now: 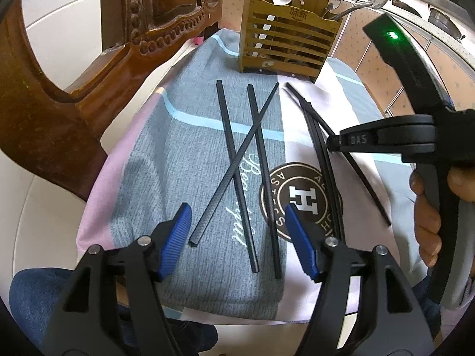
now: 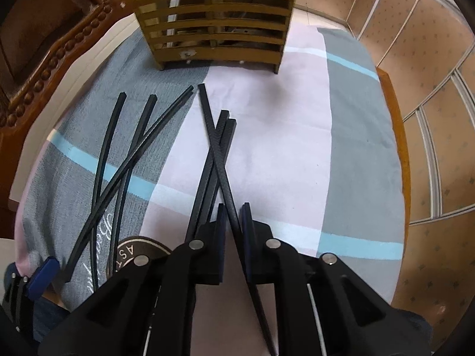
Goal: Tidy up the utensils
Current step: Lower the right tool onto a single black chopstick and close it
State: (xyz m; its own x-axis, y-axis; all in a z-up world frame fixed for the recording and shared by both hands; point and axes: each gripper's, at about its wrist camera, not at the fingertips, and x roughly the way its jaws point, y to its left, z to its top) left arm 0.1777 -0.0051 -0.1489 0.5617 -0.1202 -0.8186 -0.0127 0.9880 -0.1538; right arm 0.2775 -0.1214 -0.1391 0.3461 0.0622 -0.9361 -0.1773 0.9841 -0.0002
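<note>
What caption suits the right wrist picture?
Right gripper nearly closed around one black chopstick, wooden utensil holder ahead.

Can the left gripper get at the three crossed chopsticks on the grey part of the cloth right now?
Probably yes. The left gripper is open, with the crossed chopsticks lying directly ahead between its fingers. Nothing sits over them, and the right gripper is off to the side.
</note>
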